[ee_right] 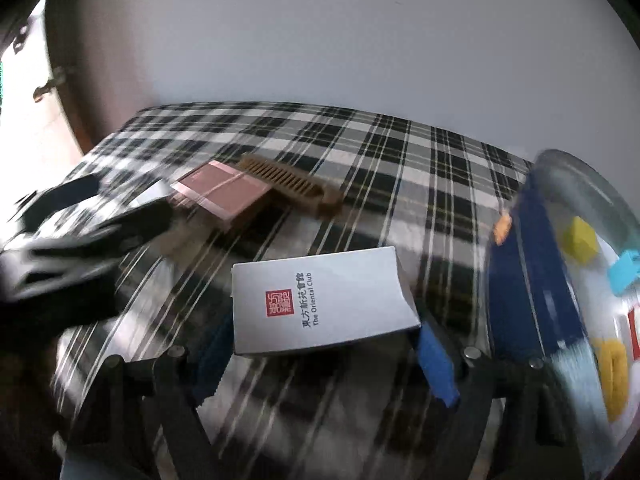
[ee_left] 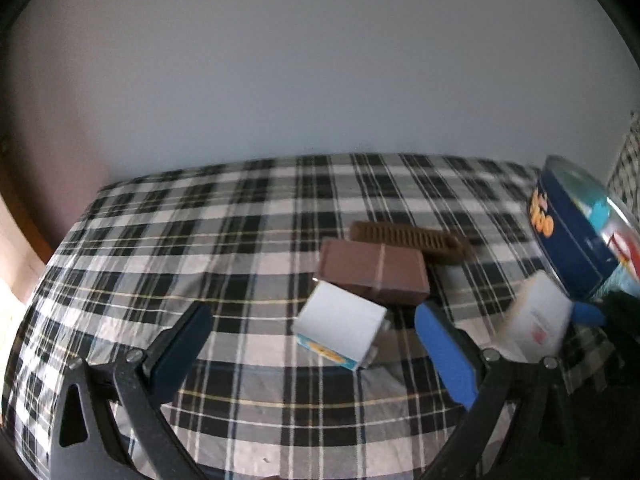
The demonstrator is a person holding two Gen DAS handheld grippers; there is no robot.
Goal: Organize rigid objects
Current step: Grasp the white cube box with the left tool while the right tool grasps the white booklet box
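From the left wrist, the left gripper (ee_left: 312,332) has its jaws spread wide over the plaid counter (ee_left: 200,232), holding nothing. A small white box (ee_left: 340,328) lies between the fingers, touching a brown box (ee_left: 374,276); a brown comb (ee_left: 412,240) sits just behind.

From the right wrist, the right gripper (ee_right: 324,356) has its jaws closed on a white box (ee_right: 324,304) marked "The Oriental Club". A blue round tin (ee_right: 568,280) stands tilted at right.

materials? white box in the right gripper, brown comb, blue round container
White box: likely matte cardboard; printed logo, crisp folded edges.
Brown comb: wood or wood-look plastic; dull tan, blurred.
Blue round container: probably printed tin with a clear plastic lid; glossy, contents show through.
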